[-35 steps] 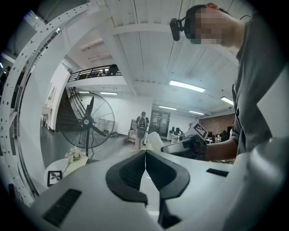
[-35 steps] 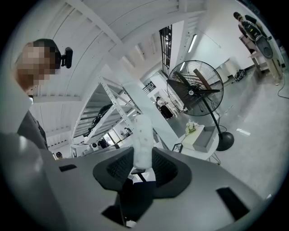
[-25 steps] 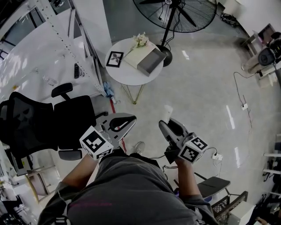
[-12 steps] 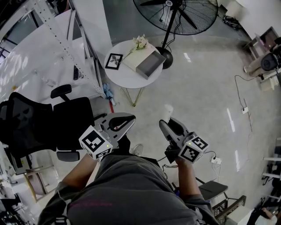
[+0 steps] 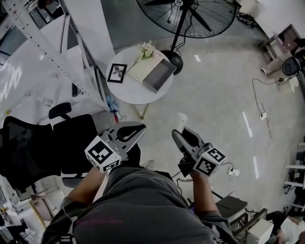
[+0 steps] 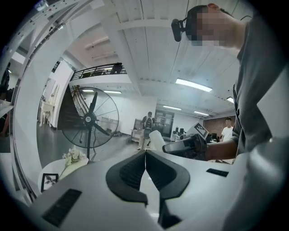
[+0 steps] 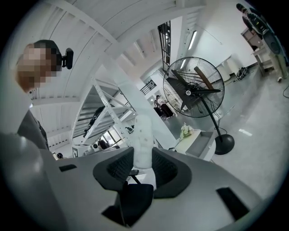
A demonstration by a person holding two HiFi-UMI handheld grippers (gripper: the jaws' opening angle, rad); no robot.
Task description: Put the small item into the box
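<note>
In the head view a pale, glossy floor (image 5: 219, 105) fills most of the frame, streaked with light reflections. At upper centre stands a small round white counter (image 5: 131, 90) on thin gold legs. On it lie an open grey box (image 5: 159, 75), a framed picture (image 5: 116, 73) to the box's left, and white flowers (image 5: 146, 49) at the top edge. A large black fan (image 5: 187, 14) on a stand rises just right of the counter, at the top of the frame. A white metal rack (image 5: 45, 50) crosses the upper left, and a black chair (image 5: 38, 147) sits at the left edge. A cable (image 5: 261, 102) trails over the floor at the right.

Low in the frame, the left gripper (image 5: 143, 128) has its jaws closed together with nothing between them. The right gripper (image 5: 182, 135) has its jaws clamped on the item (image 5: 181, 121), a white piece sticking out past the tips, well apart from the box
</note>
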